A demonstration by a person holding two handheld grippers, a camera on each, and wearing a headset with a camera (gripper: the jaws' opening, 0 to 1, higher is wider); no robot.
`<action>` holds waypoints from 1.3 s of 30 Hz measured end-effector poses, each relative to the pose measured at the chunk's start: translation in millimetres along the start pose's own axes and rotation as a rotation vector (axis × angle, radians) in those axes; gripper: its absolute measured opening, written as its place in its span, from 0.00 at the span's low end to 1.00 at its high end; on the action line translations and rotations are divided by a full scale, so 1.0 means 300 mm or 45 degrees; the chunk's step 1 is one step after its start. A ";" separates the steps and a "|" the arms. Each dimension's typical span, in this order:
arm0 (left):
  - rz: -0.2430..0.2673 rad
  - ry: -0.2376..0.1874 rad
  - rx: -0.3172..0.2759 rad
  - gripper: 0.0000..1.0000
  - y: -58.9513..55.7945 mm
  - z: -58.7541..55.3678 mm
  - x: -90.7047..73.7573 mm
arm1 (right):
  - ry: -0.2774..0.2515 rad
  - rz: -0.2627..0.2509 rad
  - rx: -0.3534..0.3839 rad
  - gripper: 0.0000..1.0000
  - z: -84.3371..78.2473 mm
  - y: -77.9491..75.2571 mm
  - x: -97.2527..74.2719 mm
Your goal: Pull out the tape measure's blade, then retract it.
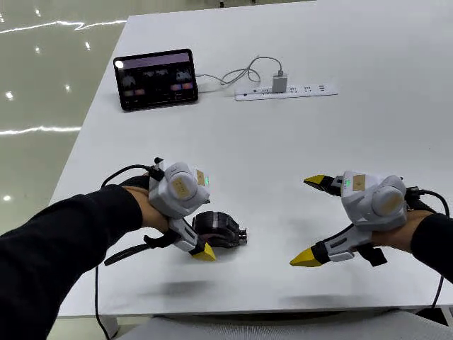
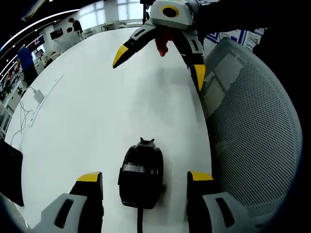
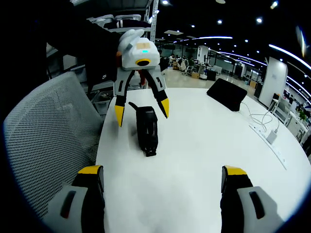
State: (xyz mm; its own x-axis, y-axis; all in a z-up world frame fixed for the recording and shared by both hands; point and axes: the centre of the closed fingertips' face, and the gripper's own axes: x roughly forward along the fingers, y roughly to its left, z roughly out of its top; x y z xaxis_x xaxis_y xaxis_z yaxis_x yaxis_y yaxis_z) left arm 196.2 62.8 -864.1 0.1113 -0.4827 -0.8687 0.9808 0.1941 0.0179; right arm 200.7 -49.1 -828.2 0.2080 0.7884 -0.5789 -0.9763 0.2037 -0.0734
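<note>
White bench (image 1: 297,134) carries the tape (image 1: 218,229) close to its near edge, towards the left corner. Left gripper (image 2: 145,178) straddles the case, jaws spread with gaps on both sides. Right gripper (image 1: 310,219) hangs well apart, spread and empty. An off-centre squeeze may twist the case or skid it over the edge. The hook looks small, so a weak pinch could slip and let the blade whip back.

tape measure (image 1: 221,229) on surface (image 1: 297,142) front-left, between left claw (image 2: 144,177) jaws | right claw (image 1: 310,219) well right | tablet (image 1: 156,78) left of power strip (image 1: 287,91), far back
</note>
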 end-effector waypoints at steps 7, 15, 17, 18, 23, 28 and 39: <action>0.061 0.009 0.034 0.39 0.031 0.004 0.000 | 0.012 0.031 -0.023 0.92 0.015 0.001 0.065; 0.045 0.043 0.132 0.31 0.009 -0.007 0.019 | 0.045 0.085 -0.030 0.80 0.024 0.025 0.131; 0.049 0.049 0.131 0.31 0.012 -0.009 0.023 | 0.052 0.092 -0.053 0.78 0.023 0.030 0.147; 0.052 0.054 0.120 0.31 0.014 -0.010 0.022 | 0.060 0.101 -0.059 0.76 0.021 0.033 0.157; 0.050 0.066 0.059 0.31 0.016 -0.013 0.023 | 0.105 0.141 -0.093 0.60 0.008 0.047 0.202; 0.039 0.065 0.040 0.31 0.019 -0.014 0.023 | 0.134 0.183 -0.090 0.48 -0.001 0.064 0.251; 0.026 0.089 0.040 0.31 0.017 -0.016 0.023 | 0.217 0.214 -0.115 0.30 -0.040 0.072 0.339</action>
State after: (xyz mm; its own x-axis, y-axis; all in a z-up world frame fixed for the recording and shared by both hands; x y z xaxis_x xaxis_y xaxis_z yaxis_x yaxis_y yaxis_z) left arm 201.1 64.6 -872.3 0.1211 -0.4176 -0.9005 0.9831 0.1760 0.0506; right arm 199.9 28.4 -898.4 0.0363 0.6962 -0.7170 -0.9993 0.0190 -0.0321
